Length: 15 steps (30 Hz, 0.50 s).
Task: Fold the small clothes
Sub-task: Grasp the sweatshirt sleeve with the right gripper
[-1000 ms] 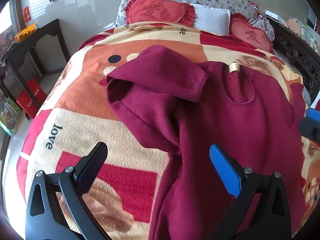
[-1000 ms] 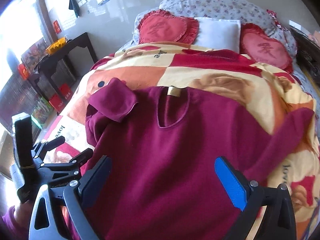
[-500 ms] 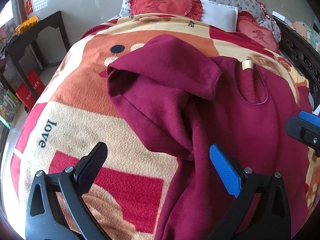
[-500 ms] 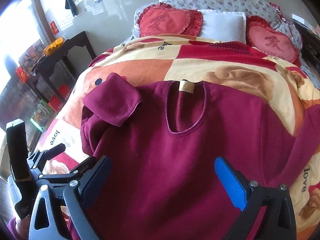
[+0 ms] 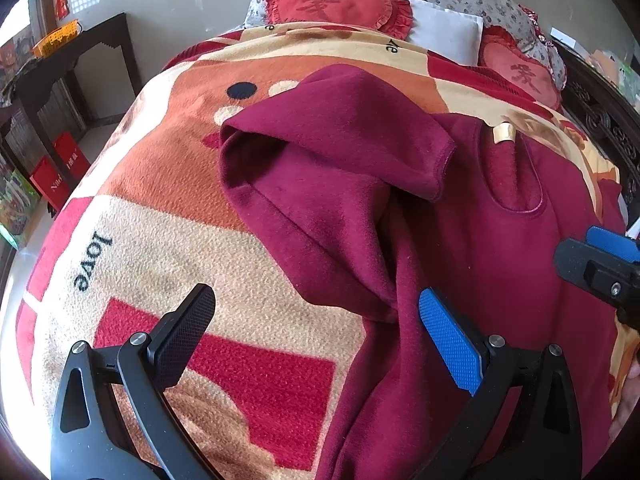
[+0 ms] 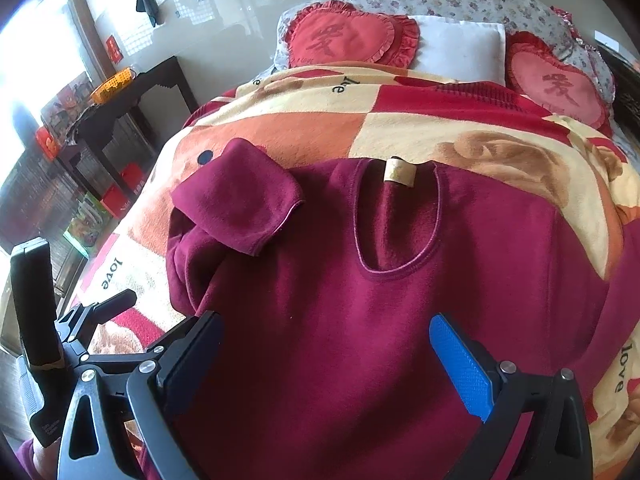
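Note:
A dark red fleece top (image 6: pixel 360 280) lies front up on the patterned blanket (image 6: pixel 500 152), its neckline and tan label (image 6: pixel 398 172) toward the pillows. Its left sleeve (image 5: pixel 344 136) is folded back over the shoulder, cuff (image 6: pixel 256 200) lying flat. My left gripper (image 5: pixel 316 320) hovers open over the garment's left side seam, nothing between its fingers. Over the chest my right gripper (image 6: pixel 326 344) stands open and holds nothing. The right sleeve (image 6: pixel 624 300) trails off toward the right edge. The left gripper's body (image 6: pixel 48 344) shows at the lower left of the right wrist view.
Two red heart cushions (image 6: pixel 348 36) and a white pillow (image 6: pixel 460 46) sit at the head of the bed. A dark side table (image 5: pixel 60 64) stands left of the bed, with red boxes (image 5: pixel 56 172) on the floor. A carved dark bed frame (image 5: pixel 600 112) runs along the right.
Both grippers have moved forward and lower toward the top, so it fills more of each view. The garment has not shifted. Both stay open.

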Each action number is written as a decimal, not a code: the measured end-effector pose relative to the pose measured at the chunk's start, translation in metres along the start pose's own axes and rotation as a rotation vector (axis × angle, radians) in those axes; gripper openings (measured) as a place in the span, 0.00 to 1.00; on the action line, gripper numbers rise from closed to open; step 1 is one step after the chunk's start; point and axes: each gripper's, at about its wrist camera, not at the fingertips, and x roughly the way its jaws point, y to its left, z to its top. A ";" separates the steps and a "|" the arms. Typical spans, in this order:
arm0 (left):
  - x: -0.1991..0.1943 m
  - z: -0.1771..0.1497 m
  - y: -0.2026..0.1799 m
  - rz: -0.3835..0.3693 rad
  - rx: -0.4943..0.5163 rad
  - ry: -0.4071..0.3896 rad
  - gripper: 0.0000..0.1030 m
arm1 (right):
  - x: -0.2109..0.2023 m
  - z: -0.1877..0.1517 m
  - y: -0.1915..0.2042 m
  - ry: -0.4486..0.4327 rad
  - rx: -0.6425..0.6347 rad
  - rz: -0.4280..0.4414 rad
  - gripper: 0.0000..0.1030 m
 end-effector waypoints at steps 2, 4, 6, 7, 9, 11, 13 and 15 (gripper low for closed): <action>0.000 0.000 0.000 0.000 0.000 0.000 0.99 | 0.002 0.000 0.002 0.002 -0.005 -0.001 1.00; 0.000 0.000 0.000 0.000 -0.001 0.000 0.99 | 0.003 0.000 0.002 0.002 -0.007 -0.002 1.00; 0.000 0.000 0.001 -0.001 -0.003 0.002 0.99 | 0.004 0.001 0.003 0.004 -0.006 -0.001 1.00; 0.001 0.000 0.002 -0.002 -0.005 0.003 0.99 | 0.005 0.001 0.002 0.004 -0.004 0.001 1.00; 0.002 -0.001 0.003 -0.003 -0.008 0.005 1.00 | 0.008 0.003 0.002 0.006 0.001 0.003 1.00; 0.002 -0.001 0.004 -0.002 -0.009 0.007 0.99 | 0.012 0.003 0.001 0.011 0.007 0.005 1.00; 0.003 -0.002 0.005 -0.003 -0.011 0.008 1.00 | 0.015 0.005 0.002 0.014 0.012 0.011 1.00; 0.005 -0.003 0.006 -0.003 -0.014 0.010 1.00 | 0.018 0.007 0.003 0.015 0.011 0.018 1.00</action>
